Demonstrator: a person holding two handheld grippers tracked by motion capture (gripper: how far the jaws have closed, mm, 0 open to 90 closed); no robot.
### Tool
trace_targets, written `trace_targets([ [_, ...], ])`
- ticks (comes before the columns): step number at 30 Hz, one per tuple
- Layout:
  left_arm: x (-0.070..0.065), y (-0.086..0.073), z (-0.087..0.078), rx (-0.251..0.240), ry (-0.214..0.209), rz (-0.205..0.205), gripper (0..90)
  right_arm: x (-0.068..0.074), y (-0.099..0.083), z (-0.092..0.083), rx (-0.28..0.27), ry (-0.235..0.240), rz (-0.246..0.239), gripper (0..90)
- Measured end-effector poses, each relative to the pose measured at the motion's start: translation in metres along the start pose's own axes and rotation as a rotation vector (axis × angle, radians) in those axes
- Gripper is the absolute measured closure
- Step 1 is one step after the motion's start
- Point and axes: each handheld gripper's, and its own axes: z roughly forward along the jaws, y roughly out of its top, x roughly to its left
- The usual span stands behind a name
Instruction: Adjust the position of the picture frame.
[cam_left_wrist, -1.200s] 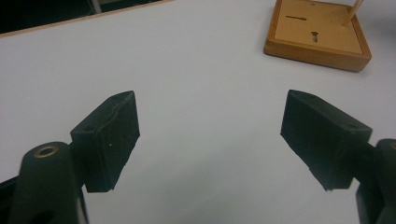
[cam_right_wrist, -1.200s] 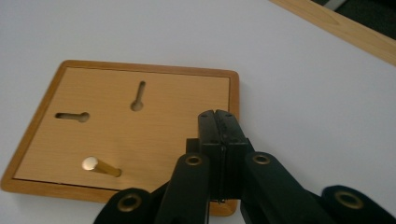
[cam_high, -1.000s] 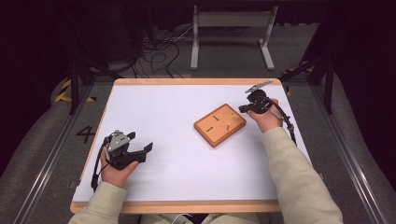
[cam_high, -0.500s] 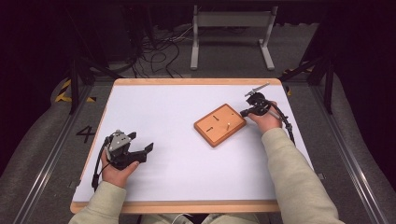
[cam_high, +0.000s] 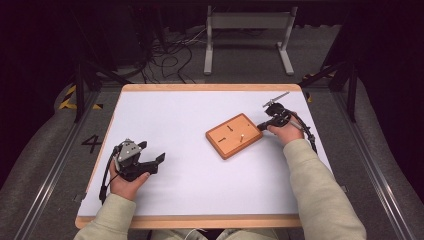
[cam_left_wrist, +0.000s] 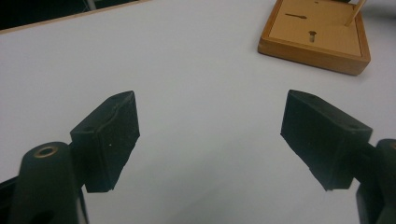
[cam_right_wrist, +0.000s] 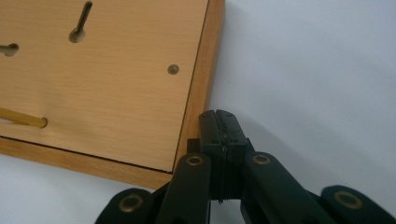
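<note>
The right gripper (cam_right_wrist: 219, 122), jaws pressed together, touches the wooden board (cam_high: 234, 135) near the desk's right edge; next it should probably push it. The left gripper (cam_left_wrist: 210, 140) is spread, empty.

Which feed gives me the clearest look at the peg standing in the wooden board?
The left gripper view: the peg stands side-on, leaning from its hole in the wooden board, though cut at the frame's top. The high view shows it as a tiny pale dot. The right gripper view catches its lower length at the left edge.
</note>
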Motion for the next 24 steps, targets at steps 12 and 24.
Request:
trace_targets([
  [12, -0.001, 0.002, 0.003, 0.000, -0.006, 0.001, 19.5, 0.023, -0.011, -0.010, 0.021, 0.091, -0.029, 90.0],
  [24, -0.002, 0.004, 0.006, -0.001, -0.015, 0.010, 19.4, 0.036, -0.008, -0.016, 0.015, 0.081, -0.090, 90.0],
])
